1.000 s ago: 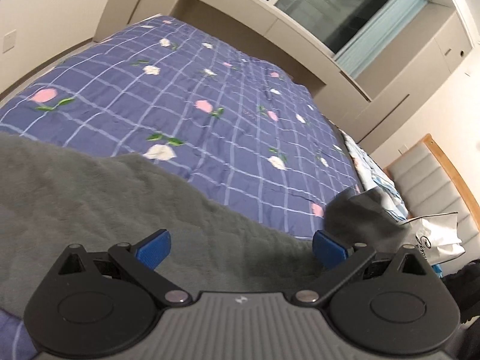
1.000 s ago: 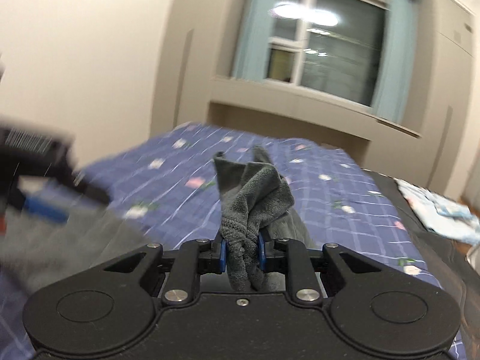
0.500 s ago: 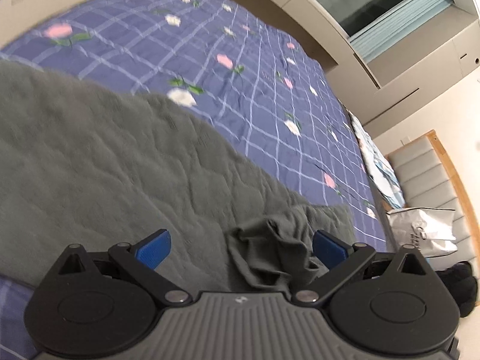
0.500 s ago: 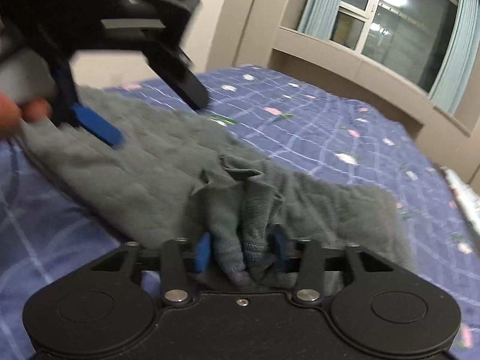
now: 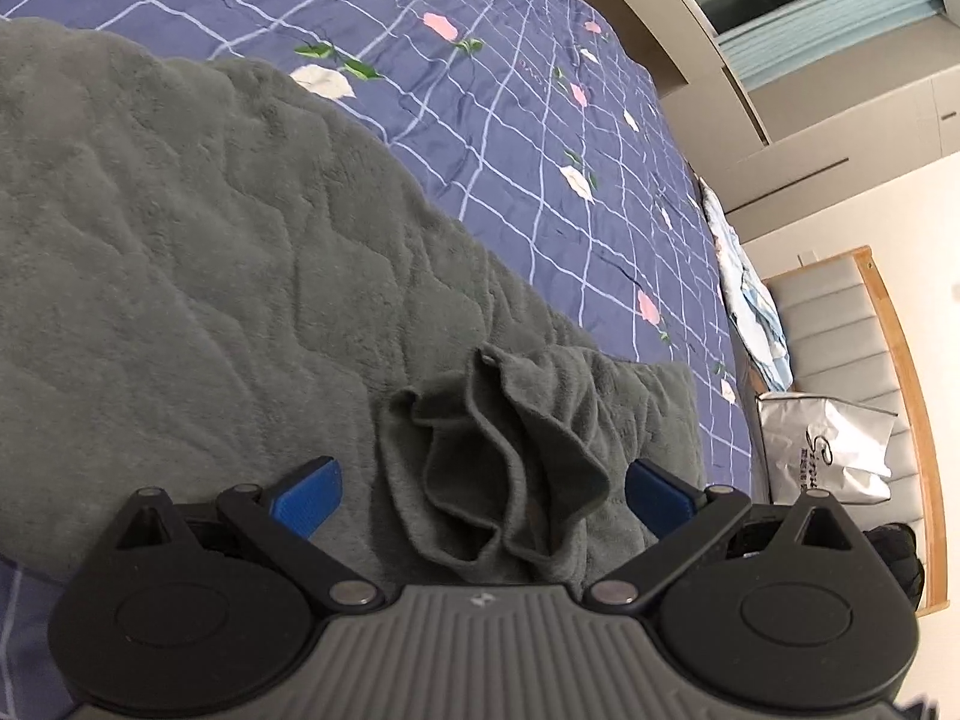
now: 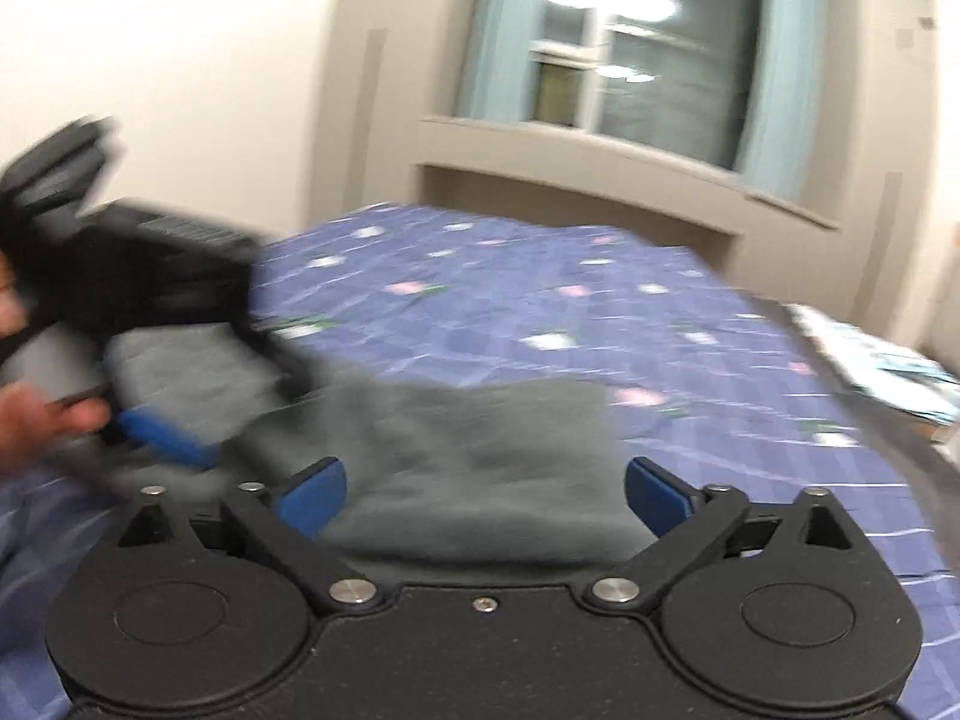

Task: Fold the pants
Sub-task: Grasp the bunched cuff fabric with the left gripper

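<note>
The grey fleece pants [image 5: 198, 252] lie spread on the bed [image 5: 510, 108], over its blue checked cover with pink and white flowers. In the left wrist view, a bunched, crumpled end of the pants [image 5: 504, 468] sits in folds on top of the flat fabric, right in front of the left gripper [image 5: 483, 489]. That gripper's jaws stand wide apart, one blue pad on each side of the bunch, neither pad pressing on it; it holds nothing.

The right wrist view is blurred. The right gripper [image 6: 483, 492] has just been opening its jaws, and they now stand as wide as they go, with the pants [image 6: 474, 450] lying loose on the bed between and beyond the pads, no longer gripped. At the left of that view the left gripper [image 6: 150, 324] shows as a dark smear above the fabric, with a hand [image 6: 36, 420] behind it.

A white bag [image 5: 822, 450] stands by the headboard [image 5: 864, 336] past the bed's far side.
</note>
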### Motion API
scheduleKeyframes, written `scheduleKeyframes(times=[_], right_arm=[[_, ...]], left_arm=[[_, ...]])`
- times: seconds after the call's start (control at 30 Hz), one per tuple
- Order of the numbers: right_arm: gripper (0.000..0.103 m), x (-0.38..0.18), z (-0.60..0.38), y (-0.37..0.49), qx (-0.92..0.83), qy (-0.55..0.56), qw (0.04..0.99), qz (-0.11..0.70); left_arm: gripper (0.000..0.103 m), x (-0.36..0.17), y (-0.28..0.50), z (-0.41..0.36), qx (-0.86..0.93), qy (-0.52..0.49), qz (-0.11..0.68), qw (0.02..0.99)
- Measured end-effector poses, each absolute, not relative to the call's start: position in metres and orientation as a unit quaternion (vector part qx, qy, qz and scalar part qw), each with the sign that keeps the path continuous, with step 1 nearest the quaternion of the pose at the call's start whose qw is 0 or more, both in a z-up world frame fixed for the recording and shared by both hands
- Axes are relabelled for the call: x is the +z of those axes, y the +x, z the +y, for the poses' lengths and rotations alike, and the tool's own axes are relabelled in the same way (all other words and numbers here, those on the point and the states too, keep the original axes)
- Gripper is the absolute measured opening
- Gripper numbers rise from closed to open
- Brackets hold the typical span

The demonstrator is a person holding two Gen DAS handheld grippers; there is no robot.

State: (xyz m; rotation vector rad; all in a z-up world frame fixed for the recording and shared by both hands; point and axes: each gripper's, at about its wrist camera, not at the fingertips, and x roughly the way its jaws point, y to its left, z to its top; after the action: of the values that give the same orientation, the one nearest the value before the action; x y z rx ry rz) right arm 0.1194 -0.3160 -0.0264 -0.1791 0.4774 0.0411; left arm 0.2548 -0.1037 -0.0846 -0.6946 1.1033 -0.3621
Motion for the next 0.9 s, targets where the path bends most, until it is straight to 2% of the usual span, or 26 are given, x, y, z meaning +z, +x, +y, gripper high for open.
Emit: scheduleKeyframes(times=[0.23,0.33,0.43,0.5,0.53,0.6,0.63,0.77,0.83,0.87,0.9], right_arm=[[0.102,-0.050,-0.353,0.178,-0.072,-0.084,0.961,0.255],[0.102,-0.062,-0.355,0.196,-0.069,-0.098,0.957,0.266],[0.102,-0.075,-0.355,0.204,-0.067,-0.100,0.952,0.282],[0.102,-0.083,-0.357,0.205,-0.068,-0.091,0.951,0.287],[0.102,-0.086,-0.359,0.204,-0.069,-0.083,0.951,0.290],[0.102,-0.091,-0.364,0.201,-0.064,-0.065,0.951,0.294],[0.102,-0.091,-0.367,0.202,-0.060,-0.056,0.951,0.297],[0.103,-0.085,-0.368,0.204,-0.051,-0.063,0.951,0.297],[0.103,-0.078,-0.364,0.203,-0.048,-0.080,0.954,0.284],[0.103,-0.076,-0.362,0.203,-0.047,-0.082,0.956,0.278],[0.103,-0.073,-0.362,0.203,-0.045,-0.080,0.958,0.273]], left_arm=[[0.102,-0.085,0.259,-0.118,-0.168,-0.296,0.521,0.782],[0.093,-0.084,0.256,-0.122,-0.160,-0.270,0.522,0.793],[0.077,-0.084,0.250,-0.120,-0.152,-0.258,0.516,0.803],[0.054,-0.084,0.246,-0.115,-0.148,-0.255,0.515,0.805],[0.048,-0.085,0.245,-0.113,-0.151,-0.259,0.515,0.803],[0.018,-0.087,0.241,-0.107,-0.152,-0.272,0.513,0.800],[0.016,-0.087,0.239,-0.105,-0.149,-0.276,0.511,0.800],[0.015,-0.087,0.235,-0.102,-0.149,-0.283,0.499,0.805],[0.019,-0.087,0.234,-0.100,-0.152,-0.289,0.497,0.804],[0.028,-0.087,0.234,-0.099,-0.155,-0.294,0.499,0.800],[0.046,-0.088,0.235,-0.097,-0.158,-0.299,0.501,0.797]])
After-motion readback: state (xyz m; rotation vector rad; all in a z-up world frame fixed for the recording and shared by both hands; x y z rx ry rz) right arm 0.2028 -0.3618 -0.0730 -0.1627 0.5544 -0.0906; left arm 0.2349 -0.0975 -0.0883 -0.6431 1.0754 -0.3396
